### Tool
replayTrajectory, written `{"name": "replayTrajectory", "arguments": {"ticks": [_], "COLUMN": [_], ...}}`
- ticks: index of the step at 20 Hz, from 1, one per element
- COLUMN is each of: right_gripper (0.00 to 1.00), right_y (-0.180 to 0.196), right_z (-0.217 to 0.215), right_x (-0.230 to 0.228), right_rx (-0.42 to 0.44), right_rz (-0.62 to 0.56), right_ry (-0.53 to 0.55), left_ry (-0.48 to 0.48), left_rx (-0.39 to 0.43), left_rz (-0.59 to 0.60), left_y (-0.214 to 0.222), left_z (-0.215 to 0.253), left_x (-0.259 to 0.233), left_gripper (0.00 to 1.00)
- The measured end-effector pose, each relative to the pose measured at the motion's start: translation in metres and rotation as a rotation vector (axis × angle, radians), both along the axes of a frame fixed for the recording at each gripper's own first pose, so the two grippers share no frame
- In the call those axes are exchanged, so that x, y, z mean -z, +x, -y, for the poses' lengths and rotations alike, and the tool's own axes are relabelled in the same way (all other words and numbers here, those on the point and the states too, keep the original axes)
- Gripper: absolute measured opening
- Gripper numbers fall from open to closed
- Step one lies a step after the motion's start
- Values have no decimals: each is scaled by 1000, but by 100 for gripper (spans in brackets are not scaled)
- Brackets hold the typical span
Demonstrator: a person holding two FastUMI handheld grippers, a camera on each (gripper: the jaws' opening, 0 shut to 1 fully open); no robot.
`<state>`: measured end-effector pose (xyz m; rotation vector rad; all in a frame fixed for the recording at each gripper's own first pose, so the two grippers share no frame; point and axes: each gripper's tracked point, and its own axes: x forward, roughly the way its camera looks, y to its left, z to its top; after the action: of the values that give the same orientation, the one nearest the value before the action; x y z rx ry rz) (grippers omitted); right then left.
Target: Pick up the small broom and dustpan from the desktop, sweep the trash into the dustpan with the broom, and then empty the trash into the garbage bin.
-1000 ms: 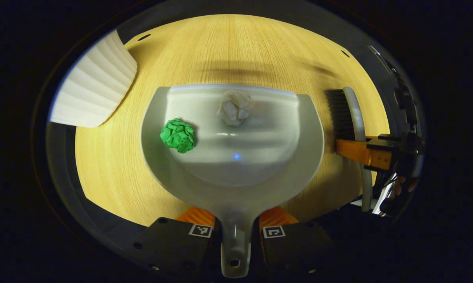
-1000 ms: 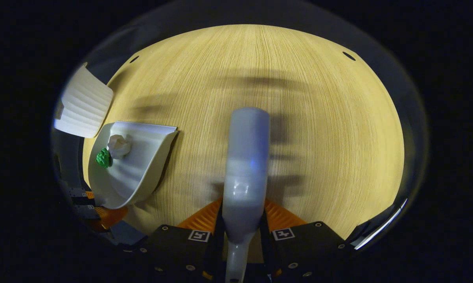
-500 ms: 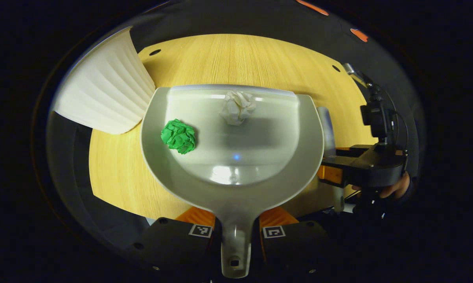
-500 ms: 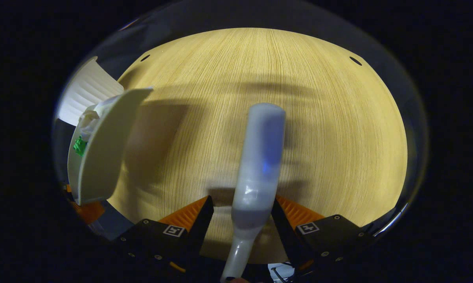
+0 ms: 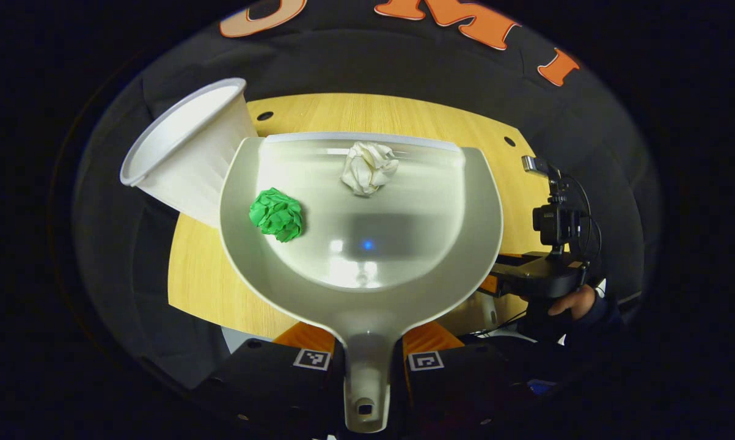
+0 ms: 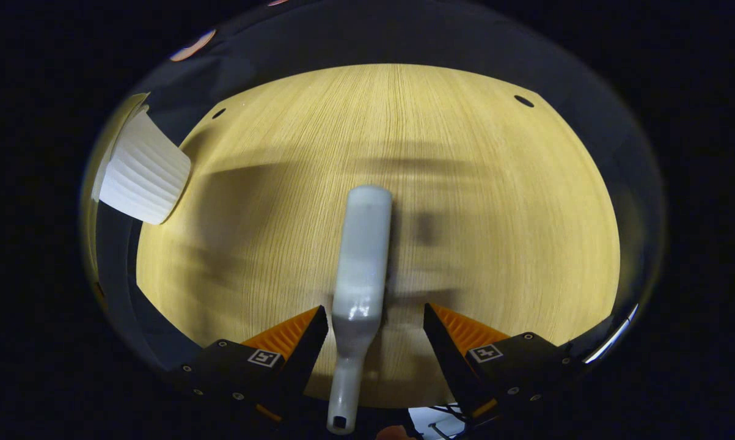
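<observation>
The left gripper (image 5: 367,348) clamps both orange fingers on the handle of the pale grey plastic dustpan (image 5: 367,256), whose tray reaches straight ahead of the fingers, lifted off the light wooden desktop (image 5: 202,287) and, by my reading, kept near level so the load stays put. Inside the tray a crumpled green paper ball (image 5: 276,213) sits ahead and to the left of the fingers, and a crumpled white paper ball (image 5: 368,167) lies farther ahead, close to the front lip. The white ribbed garbage bin (image 5: 187,146) stands ahead-left, its open mouth just beyond the tray's left corner, so the emptying step looks close: the lip must clear the bin's rim before tipping, or the balls may roll out onto the desk. The right gripper (image 6: 376,327) has its fingers spread wide, apart from the pale grey broom (image 6: 360,287), which lies between them on the desktop, apparently set down because sweeping is finished.
</observation>
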<state>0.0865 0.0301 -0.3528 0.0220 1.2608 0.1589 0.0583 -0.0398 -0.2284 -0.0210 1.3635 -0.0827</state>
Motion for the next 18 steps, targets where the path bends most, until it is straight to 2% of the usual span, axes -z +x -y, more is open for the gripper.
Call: {"name": "replayTrajectory", "arguments": {"ticks": [10,14,18], "right_gripper": [95,95,95], "right_y": [18,25,22], "right_z": [12,12,14], "right_x": [-40,-48,-46], "right_rx": [12,25,20], "right_rz": [156,192,175], "right_ry": [-21,-17,-36], "left_ry": [48,157,258], "left_rx": [-26,-86,-168], "left_rz": [120,194,165], "left_y": [28,52,63], "left_z": [-20,-67,-132], "left_x": [-12,-10,-7], "left_gripper": [32,31,31]}}
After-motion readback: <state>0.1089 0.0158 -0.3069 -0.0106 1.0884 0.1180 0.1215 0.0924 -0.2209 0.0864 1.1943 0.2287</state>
